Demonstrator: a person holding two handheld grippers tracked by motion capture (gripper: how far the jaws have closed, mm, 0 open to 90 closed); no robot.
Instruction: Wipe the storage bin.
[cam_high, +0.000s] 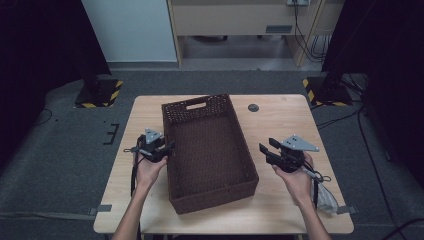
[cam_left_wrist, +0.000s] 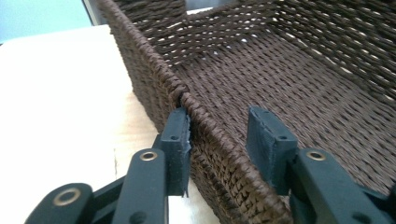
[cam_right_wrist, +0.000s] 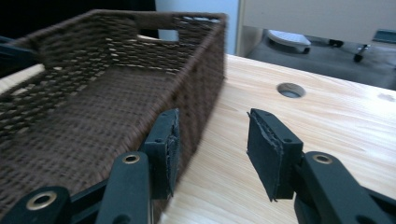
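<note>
Your left gripper (cam_left_wrist: 218, 135) straddles the basket (cam_left_wrist: 299, 74) wall, jaws part-open, unclamped; your right gripper (cam_right_wrist: 212, 140), part-open and empty, sits just beside the opposite wall on the desk (cam_right_wrist: 327, 121).

No text, label, brand, number or sign can be read anywhere in these pictures, and the only marking of any kind is the yellow-and-black hazard striping (cam_high: 112, 95) on the two stand bases on the floor beyond the table, which carries no lettering.
</note>
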